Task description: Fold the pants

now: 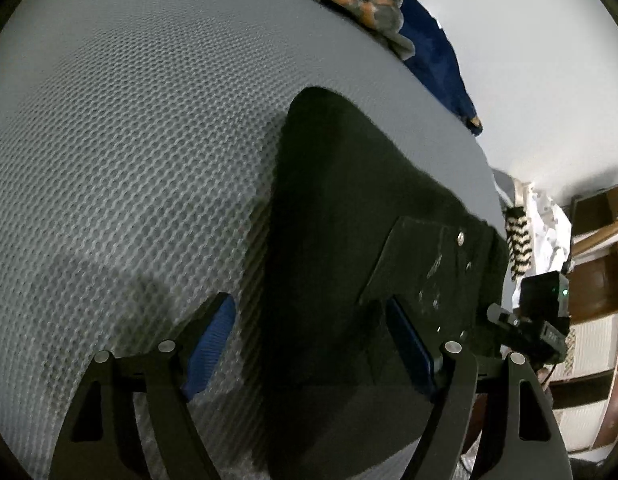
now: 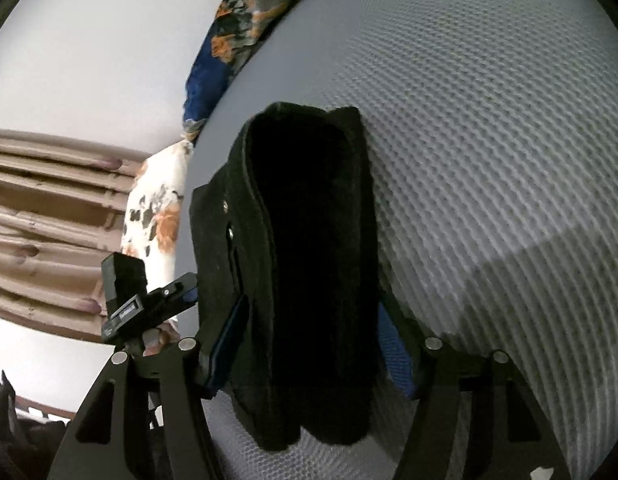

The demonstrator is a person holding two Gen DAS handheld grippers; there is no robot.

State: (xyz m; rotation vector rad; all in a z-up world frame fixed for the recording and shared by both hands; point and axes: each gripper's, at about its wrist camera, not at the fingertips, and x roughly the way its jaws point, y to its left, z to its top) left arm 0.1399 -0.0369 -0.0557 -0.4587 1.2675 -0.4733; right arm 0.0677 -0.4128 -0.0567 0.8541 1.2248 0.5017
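Two grippers frame the black pants (image 2: 309,240), which lie as a narrow folded strip on the grey mesh surface (image 1: 129,160). Left gripper (image 1: 309,344) stands wide, holding nothing. Right gripper (image 2: 309,344) straddles the strip, pads apparently clear, likely positioned to gather it. No containers visible.

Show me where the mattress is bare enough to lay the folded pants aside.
The grey textured mattress is bare across the wide stretch beside the black pants, on the side away from the wall. The wall side is crowded: a floral blue cloth is bunched along that edge.
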